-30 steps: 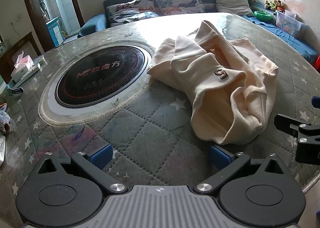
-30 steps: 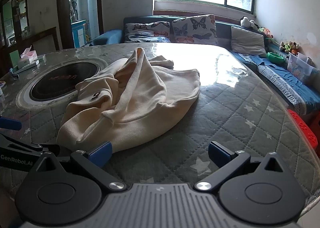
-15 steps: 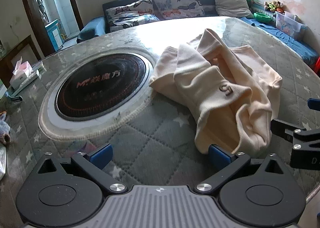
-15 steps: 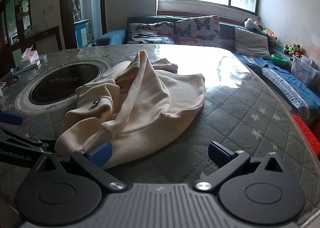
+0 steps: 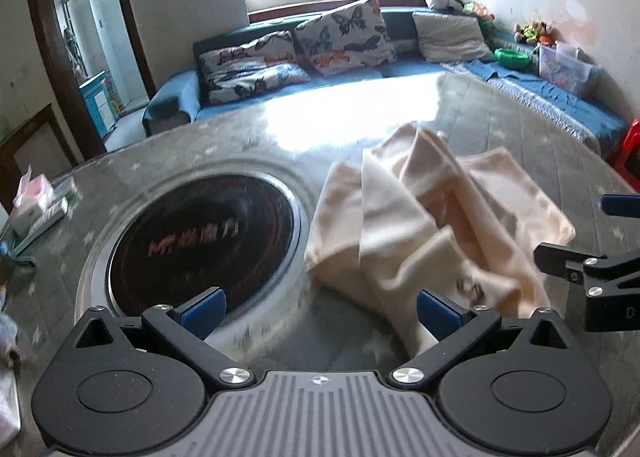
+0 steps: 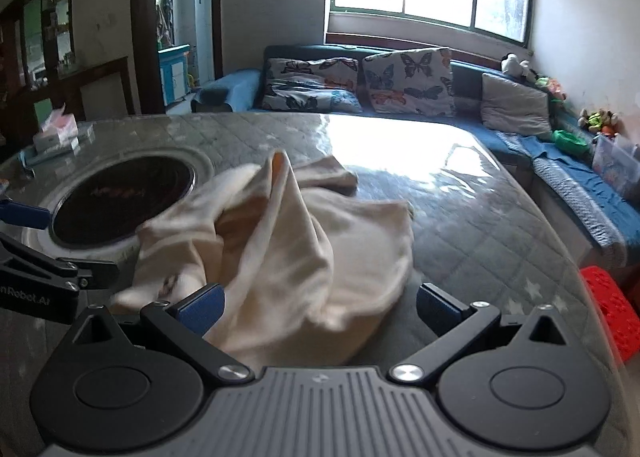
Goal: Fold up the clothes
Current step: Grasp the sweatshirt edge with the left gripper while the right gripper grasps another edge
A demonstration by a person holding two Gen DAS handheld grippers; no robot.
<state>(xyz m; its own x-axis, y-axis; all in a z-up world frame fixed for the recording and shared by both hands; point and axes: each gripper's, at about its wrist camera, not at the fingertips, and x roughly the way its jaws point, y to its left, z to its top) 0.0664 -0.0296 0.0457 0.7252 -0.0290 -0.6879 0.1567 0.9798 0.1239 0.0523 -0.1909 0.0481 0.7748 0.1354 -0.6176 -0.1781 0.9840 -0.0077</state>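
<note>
A cream garment (image 5: 424, 225) lies crumpled in a heap on the quilted table (image 5: 500, 125), right of the round black hotplate (image 5: 200, 245). My left gripper (image 5: 318, 311) is open at the garment's near left edge; its right fingertip (image 5: 434, 315) overlaps the cloth's hem. In the right wrist view the same garment (image 6: 288, 257) fills the space between the pads of my right gripper (image 6: 318, 307), which is open. Each gripper shows at the edge of the other's view: the right gripper (image 5: 592, 273) and the left gripper (image 6: 44, 257).
The hotplate (image 6: 120, 197) is set into the table on the left. A tissue box (image 5: 34, 201) sits at the far left edge. Beyond the table runs a blue sofa (image 6: 400, 85) with butterfly cushions; a red stool (image 6: 612, 305) stands at the right.
Both grippers have moved forward toward the garment and tilted up, so it sits closer to the fingers. The garment keeps its crumpled shape; the current views are motion-blurred.
</note>
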